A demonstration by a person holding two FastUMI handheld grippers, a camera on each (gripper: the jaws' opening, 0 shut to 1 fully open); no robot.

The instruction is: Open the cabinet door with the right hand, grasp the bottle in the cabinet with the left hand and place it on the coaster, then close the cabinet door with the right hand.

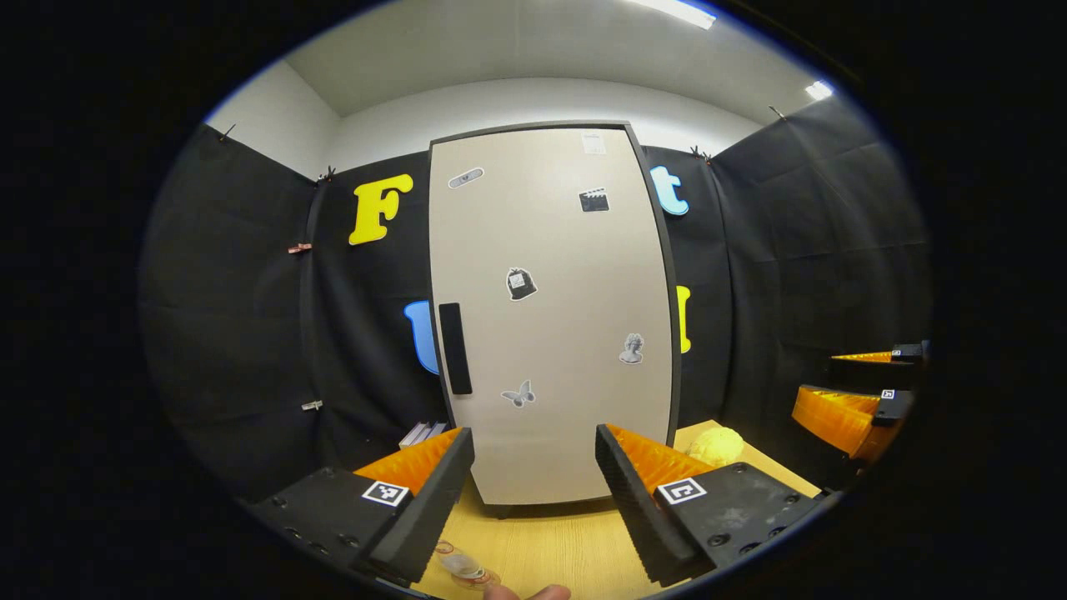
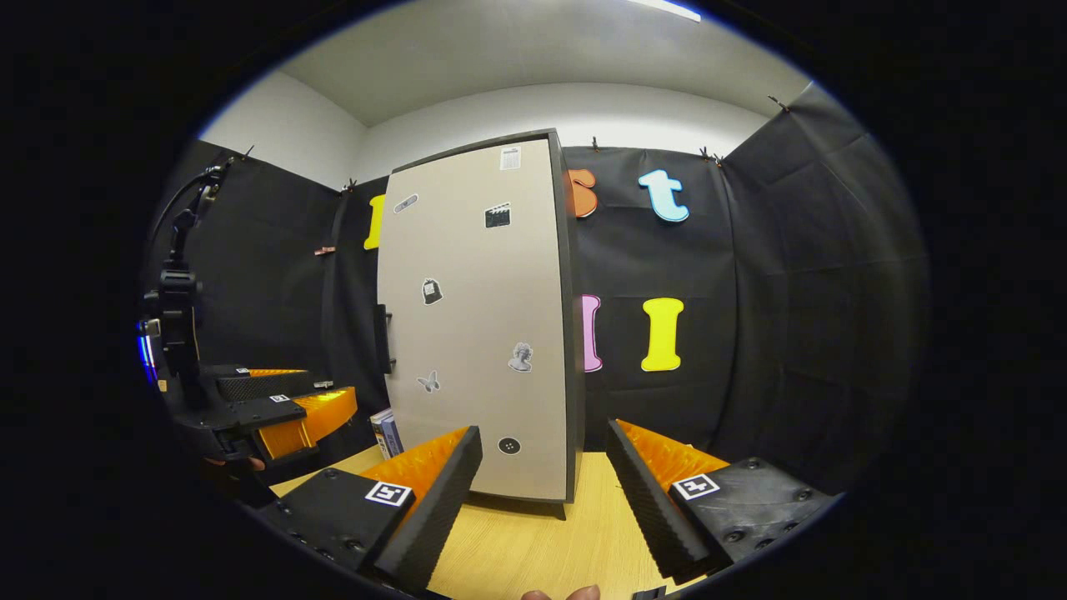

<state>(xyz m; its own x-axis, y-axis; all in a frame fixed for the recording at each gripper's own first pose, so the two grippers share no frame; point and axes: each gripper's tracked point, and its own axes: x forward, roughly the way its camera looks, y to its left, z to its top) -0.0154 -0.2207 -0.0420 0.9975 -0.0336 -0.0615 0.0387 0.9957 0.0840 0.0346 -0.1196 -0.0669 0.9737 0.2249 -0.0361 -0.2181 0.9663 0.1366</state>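
Cabinet door (image 1: 550, 317) — flat, beige, stickered, closed; left tongs (image 1: 533, 475) and right tongs (image 2: 542, 479) spread, ribbed orange, empty.

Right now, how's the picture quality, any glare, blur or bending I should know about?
Left gripper view: sharp and evenly lit; the fisheye bows the tall beige cabinet door outward, and a bright ceiling light strip glares at the top. Right gripper view: equally sharp; the door leans and curves; the wooden tabletop shows only soft shadows.

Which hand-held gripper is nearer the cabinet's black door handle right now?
Left, probably. The left hand-held gripper faces the door, handle just up-left of it. The right hand-held gripper sits off toward the door's opposite edge. Both open, neither touching.
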